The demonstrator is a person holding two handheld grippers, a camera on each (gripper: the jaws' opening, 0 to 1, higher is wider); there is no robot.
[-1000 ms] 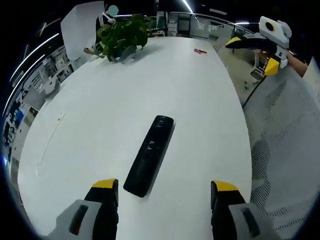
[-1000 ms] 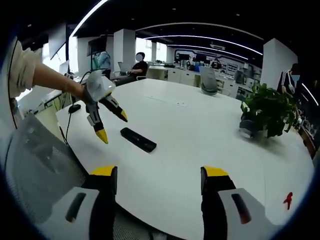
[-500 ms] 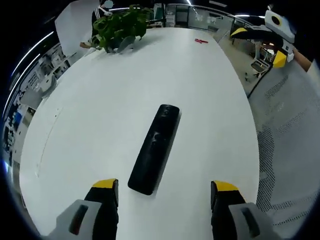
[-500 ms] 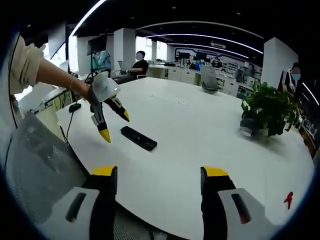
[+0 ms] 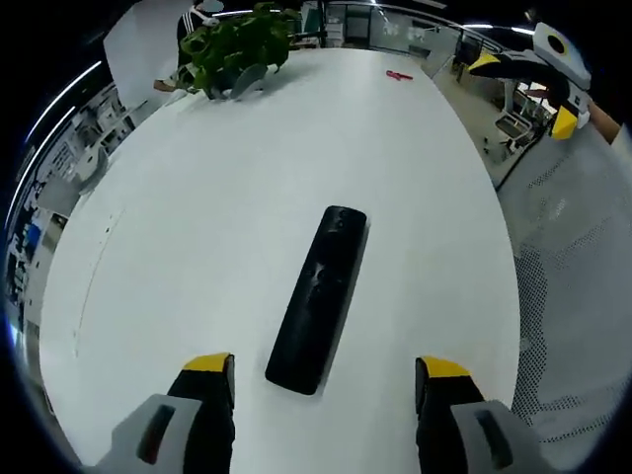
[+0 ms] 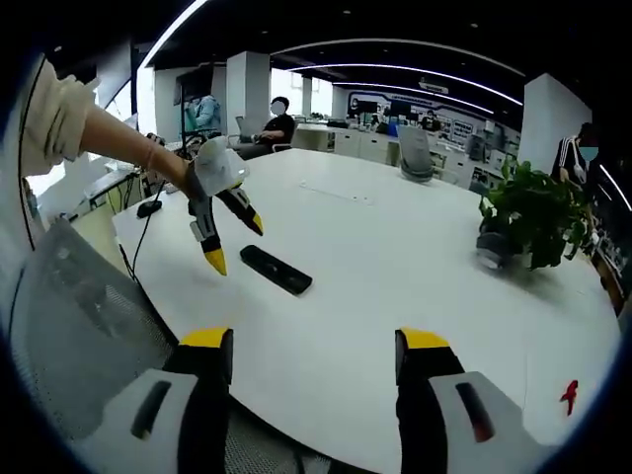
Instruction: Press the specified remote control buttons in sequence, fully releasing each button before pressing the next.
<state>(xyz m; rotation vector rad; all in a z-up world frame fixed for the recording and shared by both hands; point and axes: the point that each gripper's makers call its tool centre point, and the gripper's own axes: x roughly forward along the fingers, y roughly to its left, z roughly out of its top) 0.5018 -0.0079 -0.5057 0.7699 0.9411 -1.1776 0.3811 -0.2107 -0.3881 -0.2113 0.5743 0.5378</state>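
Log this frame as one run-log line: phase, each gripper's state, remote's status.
phase: approach | left gripper: open, above remote, no contact | right gripper: open, idle at table edge | remote: flat on table, untouched | potted plant: far side

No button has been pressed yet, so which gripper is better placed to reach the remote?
Left. The left gripper hangs open right over the remote, which lies between its jaws' line. The right gripper sits off the table edge, far from it.
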